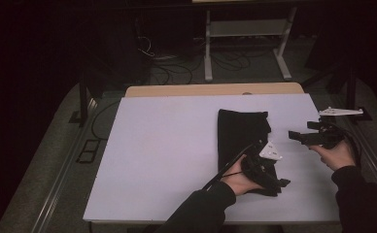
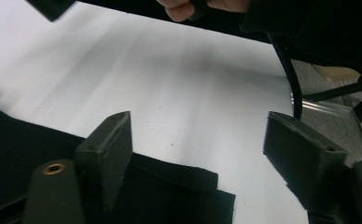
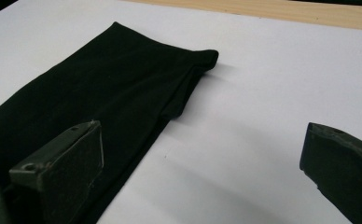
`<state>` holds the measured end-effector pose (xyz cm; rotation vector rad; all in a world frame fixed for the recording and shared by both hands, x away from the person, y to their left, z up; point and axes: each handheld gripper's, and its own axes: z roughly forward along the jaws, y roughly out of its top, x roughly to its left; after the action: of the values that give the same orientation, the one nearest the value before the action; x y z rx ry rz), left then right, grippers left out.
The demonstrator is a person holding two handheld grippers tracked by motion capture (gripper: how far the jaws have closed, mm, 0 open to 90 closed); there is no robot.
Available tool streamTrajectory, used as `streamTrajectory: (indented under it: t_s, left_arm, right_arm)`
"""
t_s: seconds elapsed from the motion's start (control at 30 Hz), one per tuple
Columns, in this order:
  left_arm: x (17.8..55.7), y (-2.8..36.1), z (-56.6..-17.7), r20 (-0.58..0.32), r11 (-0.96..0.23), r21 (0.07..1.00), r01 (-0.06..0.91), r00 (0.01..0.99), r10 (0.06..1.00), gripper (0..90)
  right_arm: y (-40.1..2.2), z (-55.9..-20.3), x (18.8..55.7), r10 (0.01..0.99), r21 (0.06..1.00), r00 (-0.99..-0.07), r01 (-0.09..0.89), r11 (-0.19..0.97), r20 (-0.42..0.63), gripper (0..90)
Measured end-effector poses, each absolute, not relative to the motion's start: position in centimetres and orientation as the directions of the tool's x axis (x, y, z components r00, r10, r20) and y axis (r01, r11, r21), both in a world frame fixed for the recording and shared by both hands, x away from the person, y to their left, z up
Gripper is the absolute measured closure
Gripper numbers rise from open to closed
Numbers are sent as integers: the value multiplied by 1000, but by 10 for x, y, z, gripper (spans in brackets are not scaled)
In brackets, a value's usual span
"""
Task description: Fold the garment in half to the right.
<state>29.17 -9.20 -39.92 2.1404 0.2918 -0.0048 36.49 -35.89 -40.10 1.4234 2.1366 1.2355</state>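
Folded black cloth (image 1: pixel 242 133) on desk (image 1: pixel 167 155): limp, light; pinch near edge. Left tongs (image 2: pixel 198 154) and right tongs (image 3: pixel 202 172) wide, empty.

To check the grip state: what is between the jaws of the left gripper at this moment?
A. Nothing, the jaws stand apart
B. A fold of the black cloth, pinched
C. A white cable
A: in the left gripper view the left gripper has wide jaws over the black cloth, pinching nothing.
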Motion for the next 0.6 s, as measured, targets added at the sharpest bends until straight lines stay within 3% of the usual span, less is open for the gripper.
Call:
streamTrajectory:
  t_s: [0.37, 0.6]
  left_arm:
    - [292, -73, -396, -114, -518, 827, 218, 968, 225, 27]
    - [296, -57, -395, -117, -498, 836, 232, 961, 250, 0]
  right_arm:
    - [-360, -400, 346, 856, 789, -470, 600, 129, 217, 0]
    - [-358, -399, 334, 851, 802, -479, 584, 126, 215, 0]
